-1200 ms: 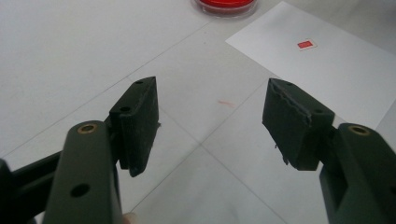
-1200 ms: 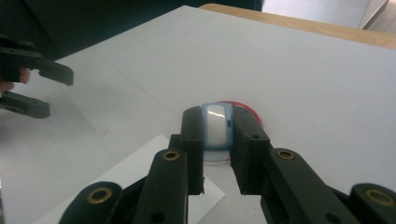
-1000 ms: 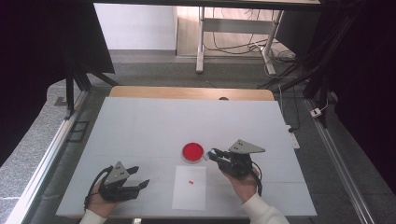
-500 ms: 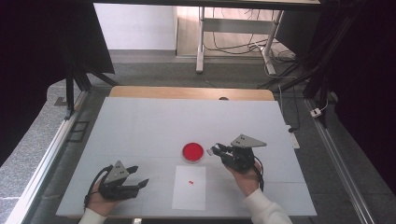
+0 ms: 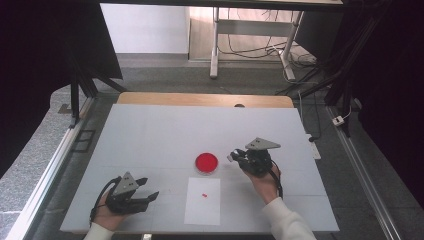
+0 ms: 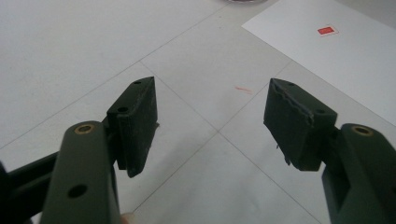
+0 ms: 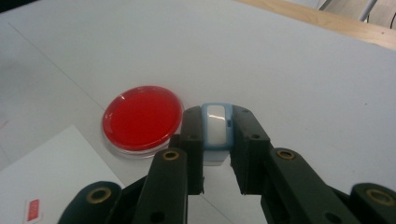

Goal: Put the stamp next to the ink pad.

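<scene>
A round dish of red content (image 5: 206, 163) (image 7: 142, 117) sits at mid-table. Just right of it my right gripper (image 5: 235, 157) (image 7: 217, 122) is shut on a small white and light-blue block (image 7: 217, 133), which stands upright between the pads a little above the table. A white sheet (image 5: 202, 200) (image 6: 336, 60) (image 7: 46, 177) lies in front of the dish and bears a small red square (image 5: 204, 194) (image 6: 328, 30) (image 7: 33, 209). At the front left my left gripper (image 5: 149, 188) (image 6: 210, 100) rests low over the table, open, with nothing between its pads.
The white table (image 5: 160, 130) has a wooden strip (image 5: 200, 99) along its far edge. A faint red smudge (image 6: 243, 88) marks the tabletop ahead of the left gripper. Metal frame rails (image 5: 45, 175) run along both sides.
My right gripper has moved a little to the right and farther back with the block in it, from beside the sheet to beside the dish. The left gripper has stayed put.
</scene>
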The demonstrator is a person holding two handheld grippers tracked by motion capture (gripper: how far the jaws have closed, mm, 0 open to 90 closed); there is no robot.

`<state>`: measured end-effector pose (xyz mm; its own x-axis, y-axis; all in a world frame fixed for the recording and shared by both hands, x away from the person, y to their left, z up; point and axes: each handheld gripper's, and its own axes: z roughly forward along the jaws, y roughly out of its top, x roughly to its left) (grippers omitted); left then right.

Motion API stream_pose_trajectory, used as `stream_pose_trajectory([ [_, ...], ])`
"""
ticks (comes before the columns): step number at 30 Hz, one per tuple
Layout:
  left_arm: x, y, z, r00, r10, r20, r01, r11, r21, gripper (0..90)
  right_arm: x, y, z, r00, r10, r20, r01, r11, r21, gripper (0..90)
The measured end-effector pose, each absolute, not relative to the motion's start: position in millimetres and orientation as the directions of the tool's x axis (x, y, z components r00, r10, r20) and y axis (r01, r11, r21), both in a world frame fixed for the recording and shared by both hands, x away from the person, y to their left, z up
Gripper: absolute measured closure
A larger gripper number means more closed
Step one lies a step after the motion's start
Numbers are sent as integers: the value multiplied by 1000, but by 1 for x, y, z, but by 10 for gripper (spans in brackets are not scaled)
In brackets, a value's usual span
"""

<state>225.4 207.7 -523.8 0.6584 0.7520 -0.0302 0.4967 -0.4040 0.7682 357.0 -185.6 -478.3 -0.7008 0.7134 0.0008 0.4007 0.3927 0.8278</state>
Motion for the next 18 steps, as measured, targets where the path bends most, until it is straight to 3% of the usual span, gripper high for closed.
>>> stream_pose_trajectory([
  [18,225,206,-525,661,750,-18,495,-418,761,350,371,-166,-498,-736,675,-43,410,496,765,747],
])
